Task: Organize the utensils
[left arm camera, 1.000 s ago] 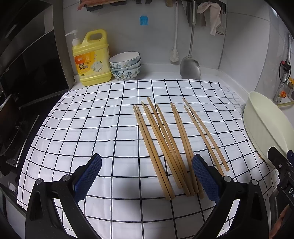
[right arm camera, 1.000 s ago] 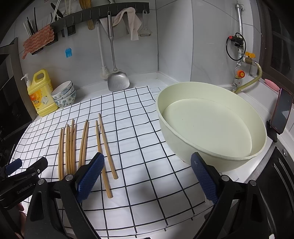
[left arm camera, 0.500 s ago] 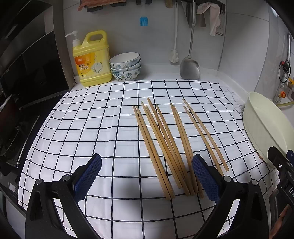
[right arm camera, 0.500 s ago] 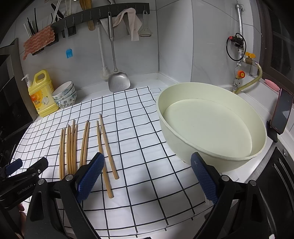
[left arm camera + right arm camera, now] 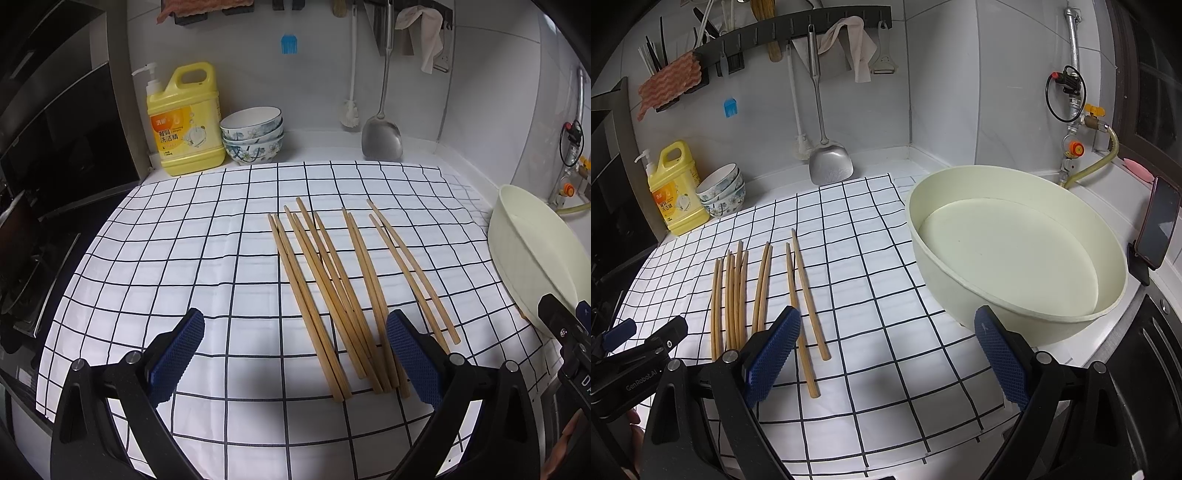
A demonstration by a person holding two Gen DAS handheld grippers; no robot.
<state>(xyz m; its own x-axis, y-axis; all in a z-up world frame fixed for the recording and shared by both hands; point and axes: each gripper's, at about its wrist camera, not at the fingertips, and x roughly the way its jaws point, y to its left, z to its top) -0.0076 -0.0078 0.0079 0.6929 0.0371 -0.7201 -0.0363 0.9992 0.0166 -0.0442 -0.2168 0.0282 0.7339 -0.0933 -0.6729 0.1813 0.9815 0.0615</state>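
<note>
Both tools, left tool point(image 5: 295, 350) and right tool point(image 5: 886, 350), hover with jaws apart, holding nothing. The thin wooden chopsticks point(image 5: 332, 288) lie side by side on the white checked cloth point(image 5: 184, 266), at 9 o'clock from the round cream plastic basin point(image 5: 1015, 254).

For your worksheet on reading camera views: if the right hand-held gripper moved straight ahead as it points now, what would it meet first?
Probably the checked cloth, then the cream basin near its right finger. The right hand-held gripper is open; the chopsticks lie just left. Depth is uncertain.

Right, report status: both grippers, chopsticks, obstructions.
Left gripper open, empty. Right gripper open, empty. Chopsticks loose on checked cloth, untouched. Basin empty; nothing blocking.
</note>
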